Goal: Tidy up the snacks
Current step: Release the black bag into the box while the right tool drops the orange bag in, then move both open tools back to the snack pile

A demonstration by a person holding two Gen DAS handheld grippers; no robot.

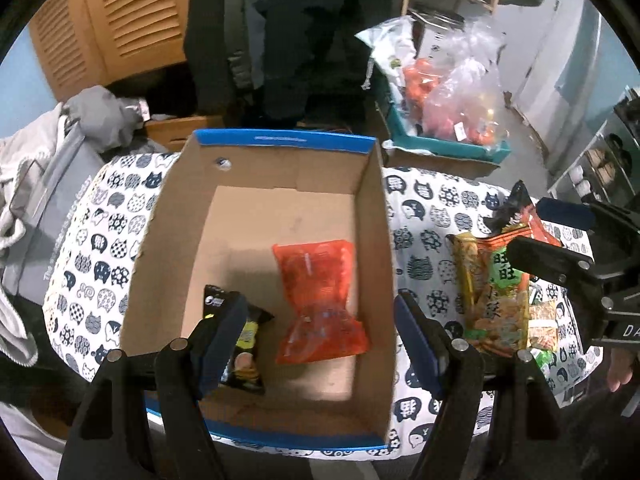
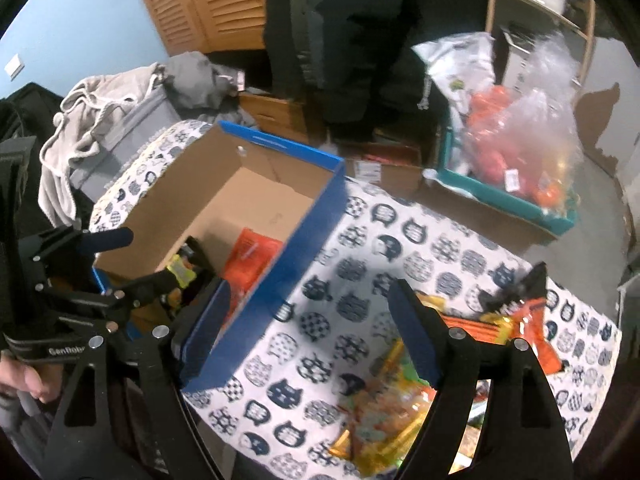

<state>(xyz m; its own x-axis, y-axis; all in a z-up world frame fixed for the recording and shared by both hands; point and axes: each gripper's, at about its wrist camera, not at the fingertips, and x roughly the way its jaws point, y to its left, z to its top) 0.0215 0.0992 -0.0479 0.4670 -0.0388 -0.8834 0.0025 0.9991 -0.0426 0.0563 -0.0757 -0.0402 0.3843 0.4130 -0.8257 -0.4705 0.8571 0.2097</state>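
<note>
A cardboard box with a blue rim [image 1: 280,141] [image 2: 280,148] stands on the cat-print cloth [image 1: 432,208]. Inside it lie an orange-red packet [image 1: 320,300] [image 2: 250,256] and a black snack packet [image 1: 244,344]. My left gripper [image 1: 320,344] hangs open over the box's near part, one finger in front of the black packet, nothing pressed between the pads. Loose snack packets [image 1: 492,292] [image 2: 400,400] are piled right of the box. My right gripper [image 2: 312,332] [image 1: 556,236] is open and empty, straddling the box's right wall and the pile. The left gripper [image 2: 132,260] shows at the left in the right wrist view.
A teal tray [image 1: 448,148] [image 2: 500,196] with plastic bags of orange items sits beyond the table. Grey clothes [image 1: 96,120] are heaped at the left. A person in dark clothes [image 1: 304,40] stands behind the box. A wooden shelf [image 2: 540,8] stands at the back right.
</note>
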